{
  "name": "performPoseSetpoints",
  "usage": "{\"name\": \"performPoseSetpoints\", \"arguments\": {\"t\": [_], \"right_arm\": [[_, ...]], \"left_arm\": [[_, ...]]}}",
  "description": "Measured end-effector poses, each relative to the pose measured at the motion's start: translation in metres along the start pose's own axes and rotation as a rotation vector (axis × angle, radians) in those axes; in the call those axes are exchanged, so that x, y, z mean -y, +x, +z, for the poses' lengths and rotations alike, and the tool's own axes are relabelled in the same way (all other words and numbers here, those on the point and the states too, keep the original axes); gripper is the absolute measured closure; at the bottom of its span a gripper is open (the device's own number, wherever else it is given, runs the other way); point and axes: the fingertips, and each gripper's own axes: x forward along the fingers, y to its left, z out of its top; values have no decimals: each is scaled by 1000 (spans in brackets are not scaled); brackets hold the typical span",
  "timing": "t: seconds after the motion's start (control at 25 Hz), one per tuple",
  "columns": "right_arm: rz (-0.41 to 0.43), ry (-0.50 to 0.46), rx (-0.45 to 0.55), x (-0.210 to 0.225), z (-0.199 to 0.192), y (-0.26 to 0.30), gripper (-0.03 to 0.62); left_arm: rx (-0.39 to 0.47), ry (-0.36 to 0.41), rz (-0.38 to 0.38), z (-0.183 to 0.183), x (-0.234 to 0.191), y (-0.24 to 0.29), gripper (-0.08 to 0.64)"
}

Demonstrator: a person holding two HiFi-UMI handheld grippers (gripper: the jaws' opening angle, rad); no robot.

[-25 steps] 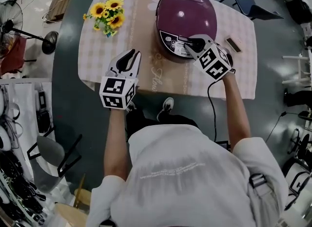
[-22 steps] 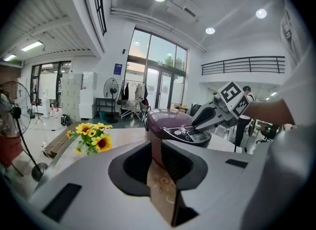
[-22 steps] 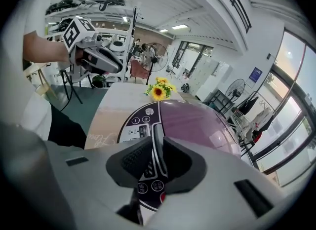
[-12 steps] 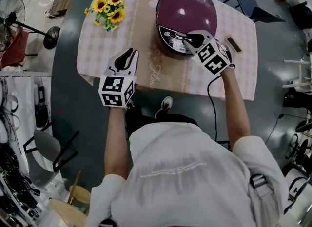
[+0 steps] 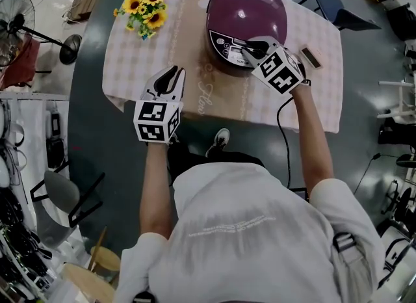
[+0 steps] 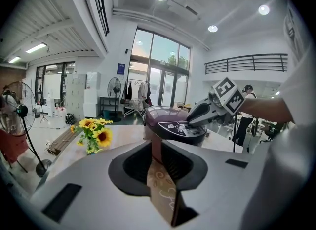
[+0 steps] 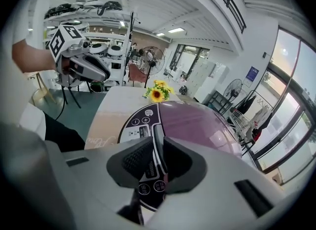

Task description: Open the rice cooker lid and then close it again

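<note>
Checked cloth over the bench (image 5: pixel 312 54), grey floor all round. At the far side, purple rice cooker (image 5: pixel 250 12), lid down, control panel (image 5: pixel 227 47) facing the person. Well apart to its left, a bunch of sunflowers (image 5: pixel 146 10). Right tongs (image 5: pixel 250 49) tilted down onto the front of the panel, pads a narrow slit apart, silver release strip (image 7: pixel 156 133) showing in the slit, nothing pinched. Left tongs (image 5: pixel 170 72) hovering over the near edge of the cloth, slightly spread, empty
</note>
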Motion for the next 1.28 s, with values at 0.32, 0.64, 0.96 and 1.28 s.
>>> {"name": "performPoseSetpoints", "arguments": {"t": [0.32,0.64,0.96,1.28], "right_arm": [[-23,13,15,2,2,-2,522],[-63,13,25,0,3,-3,529],[-74,27,11,0,1,-1,537],[-102,24,3,-1,0,0,541]], "left_arm": [[-7,4,6,-3,6,-4,491],[-21,7,7,-11,11,-8,491],[-27,3,12,-19,15,-15,491],[-34,13,10,-21,16,-20,491]]}}
